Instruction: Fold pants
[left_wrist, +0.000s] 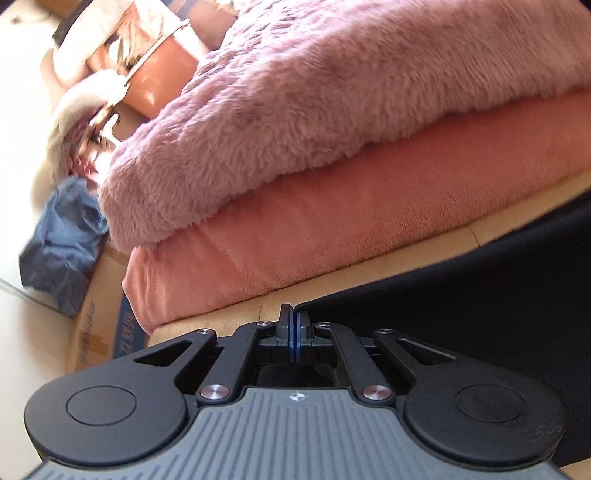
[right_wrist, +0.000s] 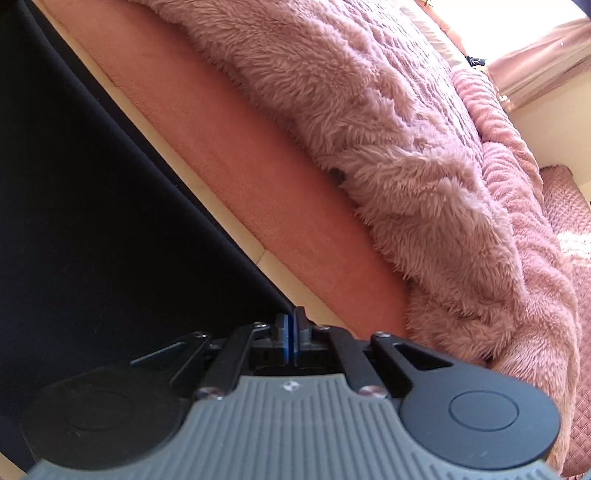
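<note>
The black pants (left_wrist: 461, 302) lie flat on a tan surface (left_wrist: 236, 317) and fill the right of the left wrist view. My left gripper (left_wrist: 294, 314) is shut right at the corner of the pants, seemingly pinching their edge. In the right wrist view the pants (right_wrist: 92, 221) fill the left side. My right gripper (right_wrist: 291, 321) is shut at their other corner, with the fabric edge at its pads. Both grippers sit low against the surface.
A salmon mattress cover (left_wrist: 332, 229) with a fluffy pink blanket (left_wrist: 314, 110) on top lies just beyond the pants; it also shows in the right wrist view (right_wrist: 406, 147). A blue garment (left_wrist: 62, 243), a cardboard box (left_wrist: 96, 325) and clutter stand at far left.
</note>
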